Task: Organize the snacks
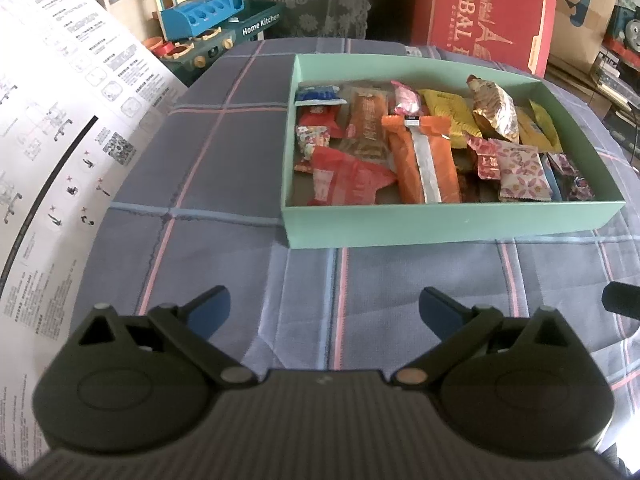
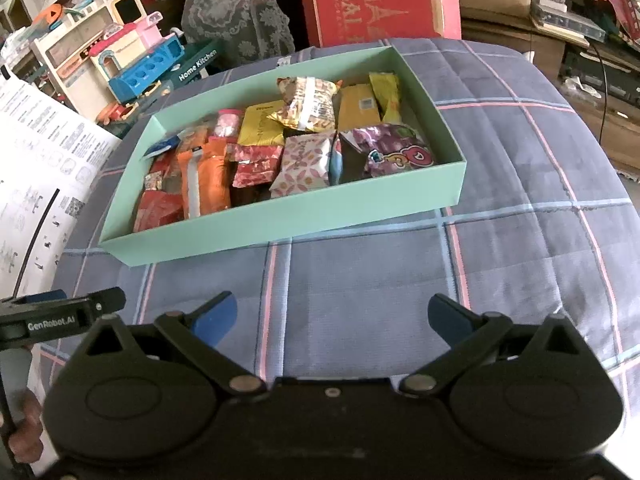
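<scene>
Both sets of jaws are wide apart and hold nothing. Right up close, the left gripper (image 1: 324, 306) hangs over the checked blanket (image 1: 312, 280), and the right gripper (image 2: 332, 314) hangs over it too. From the left one, the green box (image 1: 452, 224) sits at about one o'clock, a little way off. From the right one, that box (image 2: 280, 220) sits at about eleven o'clock. All the snacks lie inside it: an orange packet (image 1: 420, 160), a red wrapper (image 1: 344, 178), a yellow pack (image 1: 448, 114) and a purple bag (image 2: 394, 148). Behind the box stands a big red carton (image 1: 484, 8). At ten o'clock is a toy kitchen (image 1: 200, 12).
</scene>
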